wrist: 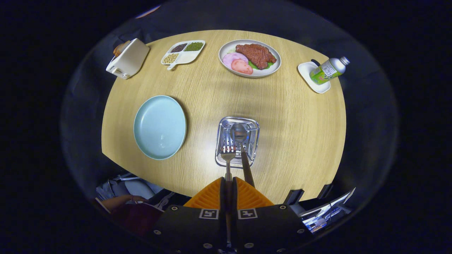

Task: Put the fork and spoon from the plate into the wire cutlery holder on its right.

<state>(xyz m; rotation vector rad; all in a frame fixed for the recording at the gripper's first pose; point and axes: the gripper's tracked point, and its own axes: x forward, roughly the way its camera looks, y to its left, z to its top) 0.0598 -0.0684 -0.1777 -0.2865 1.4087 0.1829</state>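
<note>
1. Two fingers of the claw [229,183] press together on the fork [228,158] handle, tines pointing ahead over the wire cutlery holder [237,141].
2. Spoon [240,135] stands in the holder, its bowl uppermost, handle leaning toward the fingers.
3. Holder sits near the tabletop's [289,116] near edge; the plate [160,127] lies to its left, bare.
</note>
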